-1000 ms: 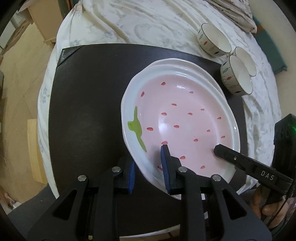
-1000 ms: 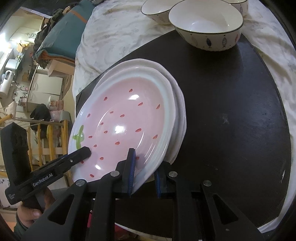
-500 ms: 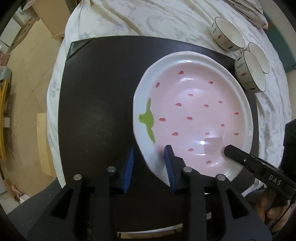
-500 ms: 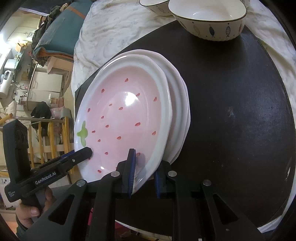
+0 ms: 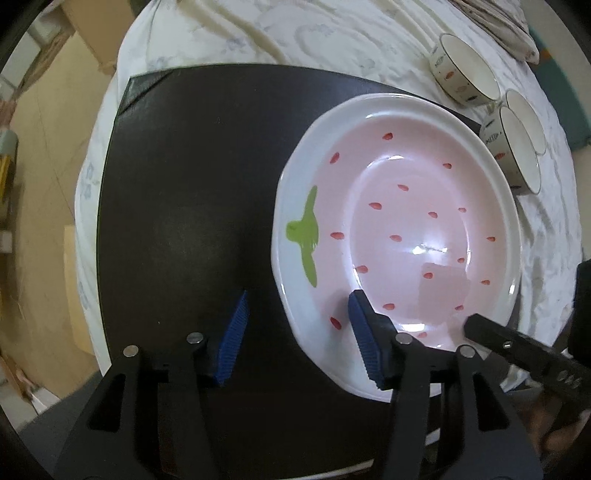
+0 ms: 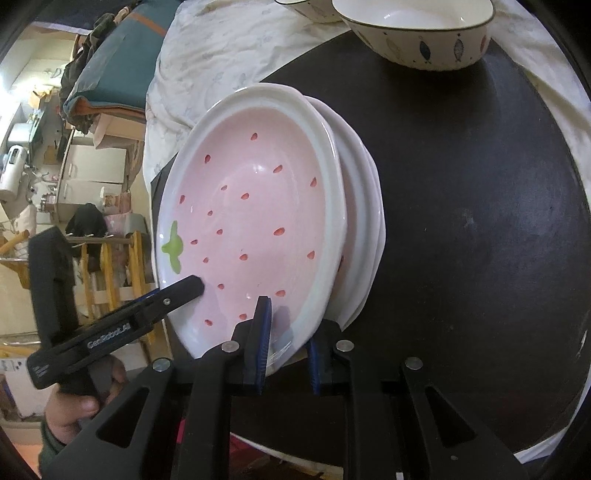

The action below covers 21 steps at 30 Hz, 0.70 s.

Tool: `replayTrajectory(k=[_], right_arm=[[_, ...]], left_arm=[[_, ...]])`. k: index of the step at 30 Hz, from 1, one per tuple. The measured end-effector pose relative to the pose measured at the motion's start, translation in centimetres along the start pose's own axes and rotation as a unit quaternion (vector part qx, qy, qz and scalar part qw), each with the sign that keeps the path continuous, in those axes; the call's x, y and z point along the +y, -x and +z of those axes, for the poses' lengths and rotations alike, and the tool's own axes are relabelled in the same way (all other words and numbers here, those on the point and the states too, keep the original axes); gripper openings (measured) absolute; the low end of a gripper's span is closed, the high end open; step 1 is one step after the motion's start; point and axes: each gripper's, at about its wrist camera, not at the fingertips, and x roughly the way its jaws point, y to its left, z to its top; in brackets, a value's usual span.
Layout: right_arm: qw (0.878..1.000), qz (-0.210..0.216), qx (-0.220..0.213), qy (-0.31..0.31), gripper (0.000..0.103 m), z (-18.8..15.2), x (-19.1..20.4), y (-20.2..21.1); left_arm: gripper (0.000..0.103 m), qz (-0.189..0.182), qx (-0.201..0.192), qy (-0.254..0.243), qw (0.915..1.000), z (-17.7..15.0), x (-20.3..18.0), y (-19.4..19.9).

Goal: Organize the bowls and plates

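A white oval plate [image 6: 258, 206] with a pink well, red seed marks and a green stalk sits on top of a stack of matching plates [image 6: 364, 221] on the dark surface [image 5: 184, 184], close to its near edge and toward its right side; its near rim is tipped up off the stack. Three cream bowls with dark rims and small fish marks, all upright, stand at the far right corner: one [image 6: 417, 33] on the surface's corner, two [image 5: 465, 74] [image 5: 526, 110] just beyond it.
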Motion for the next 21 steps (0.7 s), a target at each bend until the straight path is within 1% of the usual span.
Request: replayTrajectory(k=[2, 5, 7, 9, 10, 11, 14, 16, 18, 19, 20, 21], right_arm=[[1.000, 0.003, 0.005, -0.008, 0.022, 0.0, -0.2, 0.3], [1.000, 0.008, 0.004, -0.022, 0.022, -0.5, -0.5, 1.4], [1.000, 0.004, 0.003, -0.015, 0.022, -0.9, -0.6, 2.0], [1.000, 0.007, 0.002, -0.019, 0.022, -1.1, -1.0, 2.3], [1.000, 0.001, 0.002, -0.017, 0.023, -1.2, -1.0, 2.4], [1.000, -0.008, 0.001, -0.014, 0.022, -1.3, -1.1, 2.5], [1.000, -0.007, -0.013, -0.023, 0.022, -1.1, -1.7, 3.3], [0.999, -0.021, -0.040, -0.027, 0.023, -0.8, -2.0, 4.3], [0.998, -0.029, -0.049, -0.027, 0.024, -0.5, -2.1, 4.5], [0.998, -0.036, -0.049, -0.025, 0.031, -0.3, -2.0, 4.2], [0.998, -0.039, -0.048, -0.024, 0.052, -0.2, -1.9, 4.0], [0.998, -0.043, -0.045, -0.022, 0.060, -0.1, -1.6, 3.6]], left_arm=[[0.053, -0.003, 0.005, -0.005, 1.0000, -0.2, -0.3, -0.2], [0.053, 0.008, 0.006, -0.008, 0.9999, -0.1, -0.7, -0.3], [0.053, 0.013, 0.006, -0.007, 0.9999, -0.1, -1.0, -0.5], [0.053, 0.020, -0.002, -0.008, 0.9998, 0.0, -1.1, -0.2], [0.053, 0.029, -0.003, -0.010, 0.9995, 0.1, -1.3, -0.3], [0.053, 0.029, -0.006, -0.010, 0.9995, 0.1, -1.3, -0.3], [0.053, 0.021, -0.001, -0.005, 0.9998, 0.0, -1.2, -0.3], [0.053, 0.020, -0.002, -0.012, 0.9997, 0.0, -1.5, -0.5], [0.052, 0.017, -0.003, -0.022, 0.9996, -0.4, -1.9, -0.4], [0.052, 0.016, -0.003, -0.025, 0.9996, -0.5, -2.1, -0.5], [0.052, 0.019, -0.006, -0.030, 0.9993, -0.5, -2.3, -0.5], [0.053, 0.025, -0.008, -0.034, 0.9991, -0.3, -2.6, -0.7]])
